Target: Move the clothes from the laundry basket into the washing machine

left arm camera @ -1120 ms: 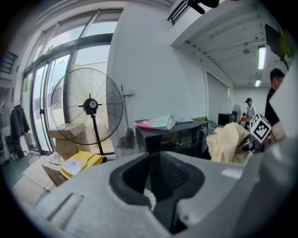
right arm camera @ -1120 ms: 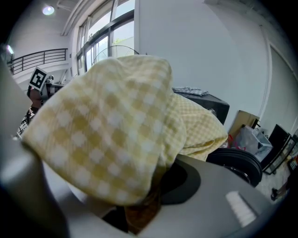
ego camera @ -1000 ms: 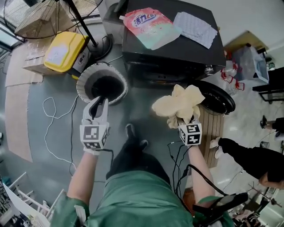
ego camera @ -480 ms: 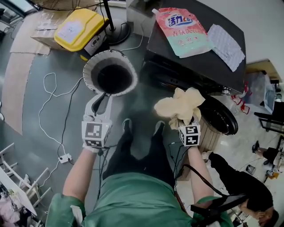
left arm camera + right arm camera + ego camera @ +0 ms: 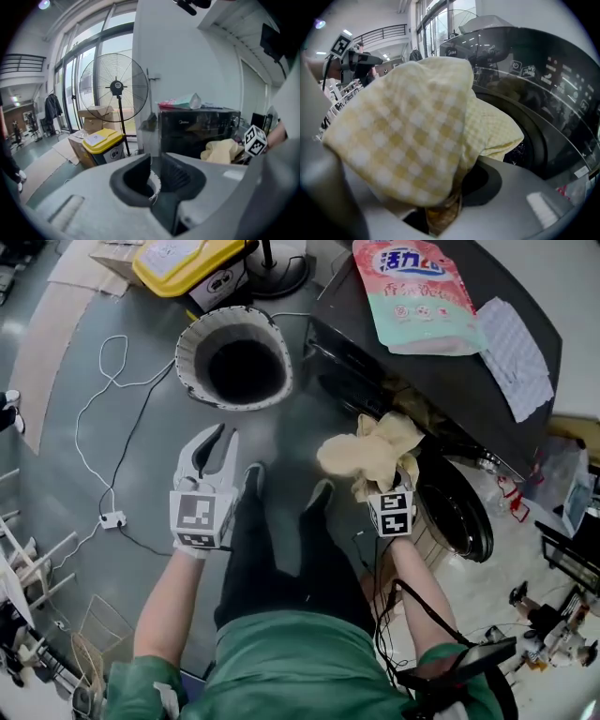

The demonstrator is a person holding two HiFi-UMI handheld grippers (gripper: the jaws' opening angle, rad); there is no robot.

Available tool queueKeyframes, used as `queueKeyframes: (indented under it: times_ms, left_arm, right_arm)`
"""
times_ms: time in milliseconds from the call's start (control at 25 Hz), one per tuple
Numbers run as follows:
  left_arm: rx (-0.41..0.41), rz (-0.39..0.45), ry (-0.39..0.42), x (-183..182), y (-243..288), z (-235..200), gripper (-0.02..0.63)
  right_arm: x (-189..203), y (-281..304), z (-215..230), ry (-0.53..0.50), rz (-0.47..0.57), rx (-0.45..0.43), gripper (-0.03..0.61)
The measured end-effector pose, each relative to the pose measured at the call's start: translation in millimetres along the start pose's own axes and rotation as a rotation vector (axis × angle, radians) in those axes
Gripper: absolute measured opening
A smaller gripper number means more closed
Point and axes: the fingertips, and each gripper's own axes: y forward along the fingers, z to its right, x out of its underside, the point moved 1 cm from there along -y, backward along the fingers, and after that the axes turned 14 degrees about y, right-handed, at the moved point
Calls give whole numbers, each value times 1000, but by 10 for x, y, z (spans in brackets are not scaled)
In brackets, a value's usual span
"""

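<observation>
My right gripper (image 5: 382, 486) has its jaws clamped on a pale yellow checked cloth (image 5: 370, 448), which bunches up above them. I hold it in front of the black washing machine (image 5: 469, 404), whose round drum opening (image 5: 464, 521) sits at 4 o'clock from the cloth. In the right gripper view that dark opening lies just behind the fabric. My left gripper (image 5: 223, 439) has its jaws parted with nothing between them, and it points toward the laundry basket (image 5: 186, 367) at 12 o'clock on the floor. 1 detergent pouch (image 5: 412, 292) lies on the washer's top.
</observation>
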Motion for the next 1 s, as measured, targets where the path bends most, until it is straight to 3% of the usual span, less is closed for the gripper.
queueKeyframes:
  times_ms: [320, 560, 1000]
  left_arm:
    - [-58, -46, -40, 261, 18, 356, 74]
    - [-43, -70, -43, 639, 106, 398, 74]
    - [31, -54, -97, 1330, 325, 540, 74]
  right_arm:
    - [165, 318, 401, -64, -30, -21, 156]
    - [335, 808, 518, -74, -67, -1, 156]
    - [307, 1487, 537, -218, -75, 31, 158]
